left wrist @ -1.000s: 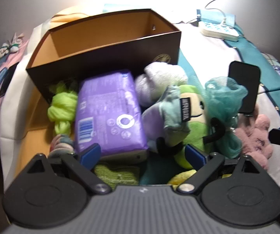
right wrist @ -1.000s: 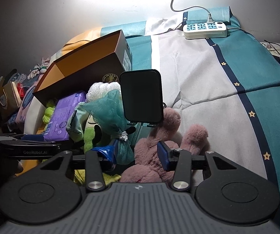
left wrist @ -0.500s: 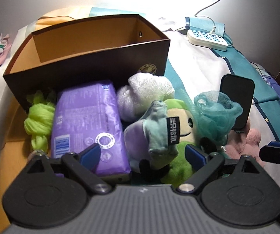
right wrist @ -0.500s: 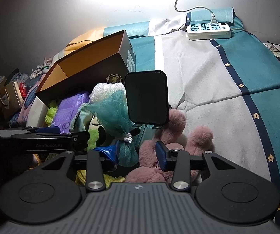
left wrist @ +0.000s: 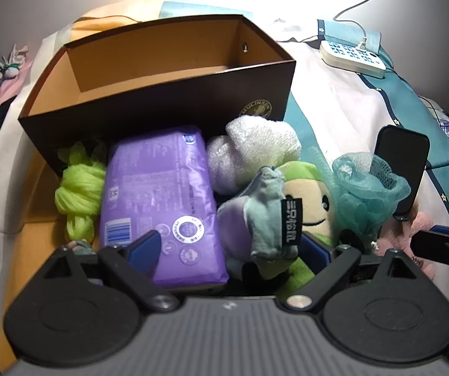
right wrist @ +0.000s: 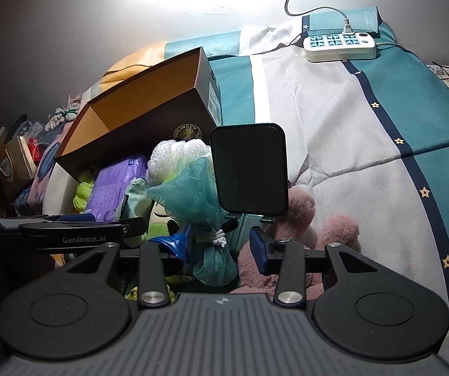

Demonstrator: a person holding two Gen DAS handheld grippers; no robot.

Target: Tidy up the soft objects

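Observation:
A heap of soft things lies on the bed in front of an empty brown box [left wrist: 162, 106]: a purple wipes pack [left wrist: 158, 194], green yarn [left wrist: 79, 188], a white sponge [left wrist: 255, 147], a purple-teal plush [left wrist: 255, 216], a green plush [left wrist: 309, 200] and a teal mesh pouf [right wrist: 193, 194]. My left gripper [left wrist: 229, 247] stands open above the pack and the purple-teal plush. My right gripper [right wrist: 219, 246] is open, with the pouf's tied neck between its fingers and a gap on the right side. A pink plush [right wrist: 318, 228] lies just beyond it.
A black phone on a stand [right wrist: 249, 169] rises right behind the pouf and the pink plush. A white power strip [right wrist: 338, 44] with its cable lies at the far edge of the teal and white bedspread [right wrist: 365, 144]. Clutter sits off the bed at the left.
My left gripper has shifted sideways, so the box now sits more centred and shows more of its inside. The right gripper's jaws have narrowed slightly around the pouf's neck.

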